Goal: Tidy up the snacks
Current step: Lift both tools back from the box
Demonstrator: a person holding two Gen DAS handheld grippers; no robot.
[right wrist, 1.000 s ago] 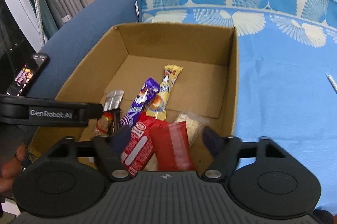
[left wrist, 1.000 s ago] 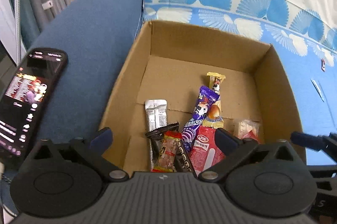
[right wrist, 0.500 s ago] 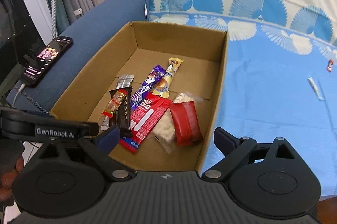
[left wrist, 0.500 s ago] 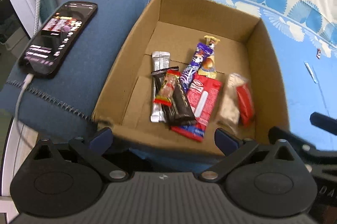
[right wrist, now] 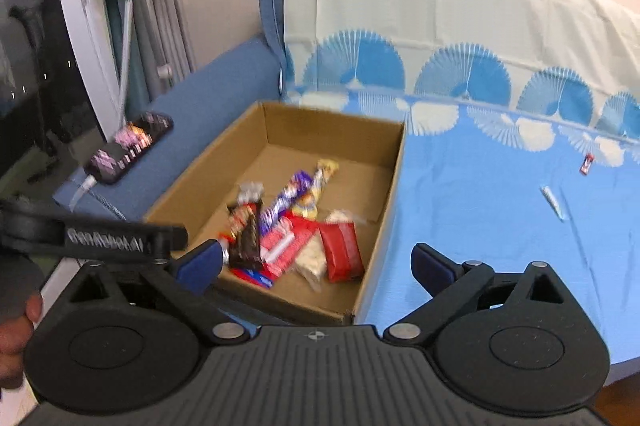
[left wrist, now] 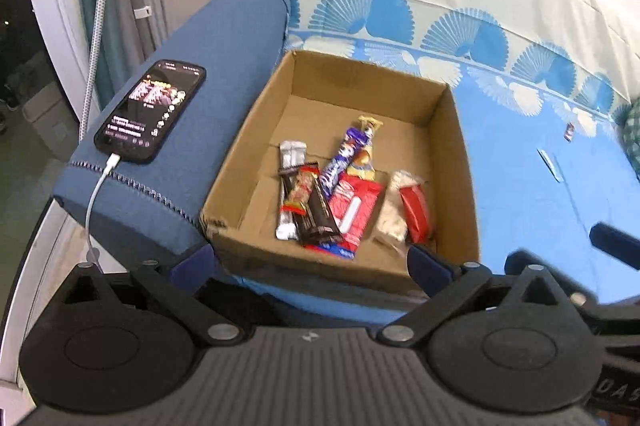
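Snacks (left wrist: 336, 193) in box (left wrist: 240, 161) (hand-held grippers clear).

Even indoor light fell softly across the sofa cover (right wrist: 480, 226) in both my wrist views, with only faint shadow inside the cardboard box (left wrist: 256, 161). The window (left wrist: 16, 25) at left was dark; the lit phone screen (left wrist: 150, 109) glowed. Fisheye bending curved every edge. My right view was smeared by motion blur, snacks (right wrist: 296, 234) and lettering unreadable; my left view stayed sharper.
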